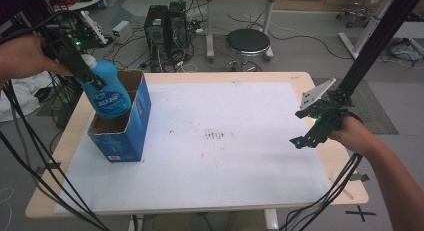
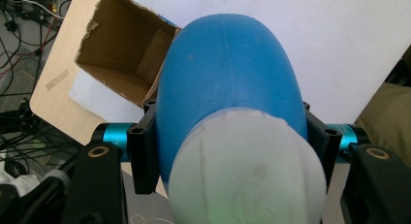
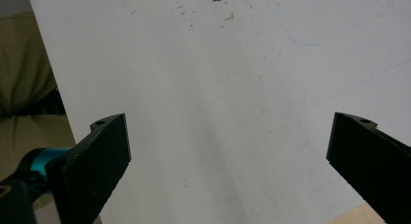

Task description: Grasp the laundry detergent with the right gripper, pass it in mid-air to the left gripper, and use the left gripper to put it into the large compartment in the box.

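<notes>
Gripping the blue bottle [image 1: 107, 93], the left gripper [image 1: 92, 81] fingers pinch its neck above the open box [image 1: 127, 128] — right gripper [image 3: 228, 151] fingers spread wide over the worktop [image 1: 240, 156].

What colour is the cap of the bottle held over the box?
White, on a blue bottle; the cap shows best in the left gripper view.

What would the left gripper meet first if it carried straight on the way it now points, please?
Probably the open cardboard box: the left gripper, shut on the blue bottle, points down toward its opening, though depth is unclear.
</notes>
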A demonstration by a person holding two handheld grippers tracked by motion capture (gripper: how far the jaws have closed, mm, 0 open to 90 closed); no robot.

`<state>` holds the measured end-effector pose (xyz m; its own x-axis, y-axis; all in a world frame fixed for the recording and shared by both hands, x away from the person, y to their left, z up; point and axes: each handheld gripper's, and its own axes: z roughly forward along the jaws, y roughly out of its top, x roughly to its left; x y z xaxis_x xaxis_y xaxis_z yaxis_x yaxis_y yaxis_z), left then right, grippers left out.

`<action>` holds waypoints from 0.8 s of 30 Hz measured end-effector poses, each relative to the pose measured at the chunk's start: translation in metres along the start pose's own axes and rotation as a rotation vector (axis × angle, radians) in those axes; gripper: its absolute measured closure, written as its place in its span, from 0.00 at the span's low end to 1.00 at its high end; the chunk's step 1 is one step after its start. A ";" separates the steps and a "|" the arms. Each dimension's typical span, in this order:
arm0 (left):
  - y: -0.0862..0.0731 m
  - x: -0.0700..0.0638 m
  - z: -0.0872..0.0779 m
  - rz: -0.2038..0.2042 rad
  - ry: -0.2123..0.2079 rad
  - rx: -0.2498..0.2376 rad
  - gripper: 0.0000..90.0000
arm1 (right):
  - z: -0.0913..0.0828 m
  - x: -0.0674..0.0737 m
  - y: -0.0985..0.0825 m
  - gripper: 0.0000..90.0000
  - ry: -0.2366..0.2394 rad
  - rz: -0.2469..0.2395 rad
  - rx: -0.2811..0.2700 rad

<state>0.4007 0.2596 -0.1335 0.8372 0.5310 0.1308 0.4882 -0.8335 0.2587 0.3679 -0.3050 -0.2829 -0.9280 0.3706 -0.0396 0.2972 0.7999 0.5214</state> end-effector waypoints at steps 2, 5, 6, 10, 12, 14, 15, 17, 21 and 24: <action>-0.002 0.001 0.006 -0.002 -0.006 -0.001 0.42 | 0.001 0.000 0.001 0.01 0.000 0.006 0.002; -0.007 0.003 0.022 0.022 -0.012 0.002 0.42 | 0.002 0.000 0.003 0.01 0.002 0.006 0.005; -0.008 0.003 0.027 0.032 -0.012 0.008 0.42 | 0.003 0.001 0.003 0.01 0.002 0.004 0.004; -0.010 0.002 0.042 0.044 -0.005 0.021 0.42 | 0.002 0.001 0.004 0.01 -0.004 0.004 -0.009; -0.012 0.002 0.056 0.054 -0.008 0.021 0.42 | 0.001 0.000 0.003 0.01 -0.004 0.006 -0.012; -0.012 0.002 0.061 0.066 -0.010 0.029 0.42 | 0.001 0.000 0.002 0.01 -0.006 0.005 -0.010; -0.012 0.002 0.066 0.080 -0.014 0.037 0.42 | 0.001 0.000 0.002 0.01 -0.005 0.007 -0.009; -0.012 0.001 0.075 0.110 -0.012 0.056 0.42 | 0.001 0.000 0.002 0.01 -0.003 0.008 -0.008; -0.015 0.002 0.090 0.116 -0.011 0.063 0.42 | 0.002 0.000 0.001 0.01 -0.004 0.007 -0.006; -0.017 0.002 0.098 0.117 -0.014 0.064 0.42 | 0.002 0.000 0.001 0.01 -0.002 0.009 -0.001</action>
<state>0.4179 0.2598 -0.2314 0.8926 0.4274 0.1436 0.4009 -0.8981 0.1811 0.3688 -0.3033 -0.2846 -0.9246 0.3791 -0.0366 0.3055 0.7958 0.5229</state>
